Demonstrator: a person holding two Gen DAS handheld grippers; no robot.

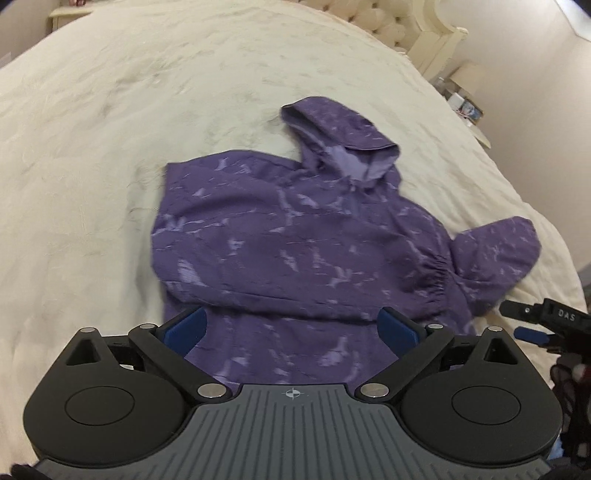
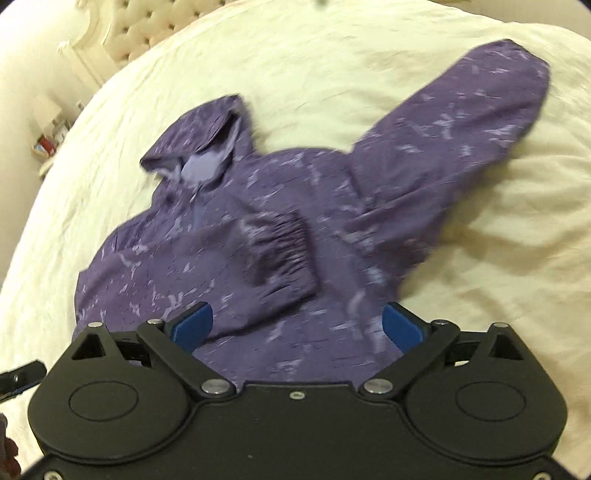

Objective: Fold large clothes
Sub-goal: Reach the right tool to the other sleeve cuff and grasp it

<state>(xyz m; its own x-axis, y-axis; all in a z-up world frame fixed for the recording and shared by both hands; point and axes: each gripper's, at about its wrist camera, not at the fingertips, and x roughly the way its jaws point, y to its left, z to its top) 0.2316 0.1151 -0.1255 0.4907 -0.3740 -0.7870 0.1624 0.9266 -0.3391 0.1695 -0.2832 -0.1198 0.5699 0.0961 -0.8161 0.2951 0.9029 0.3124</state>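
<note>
One purple hoodie (image 1: 280, 236) with a pale splashed pattern lies spread on the cream bedspread (image 1: 110, 147) of a bed, roughly at its middle. Its hood (image 1: 343, 144) points toward the far end, where a tufted cream headboard (image 1: 384, 26) stands. Two sleeves can be counted. One is folded across the chest, its gathered cuff (image 2: 284, 251) lying on top of the body. The other sleeve (image 2: 443, 136) stretches out over the bedspread, up and to the right in the right wrist view.

The left gripper (image 1: 291, 328) hovers over the near hem of the hoodie with its two blue pads (image 1: 184, 328) wide apart and nothing between them. The right gripper (image 2: 297, 326) hangs likewise over the near part of the garment, pads spread and gripping nothing; whether either touches the cloth cannot be told. Each gripper shows at the edge of the other's view.

Around the bed: a pale wall to the right in the left wrist view, and beside the headboard a low stand (image 1: 465, 103) crowded with small items too blurred to name. A second small piece of cream furniture (image 1: 66, 14) sits at the far left corner. Nothing lies on top of the hoodie apart from its own folded sleeve.
</note>
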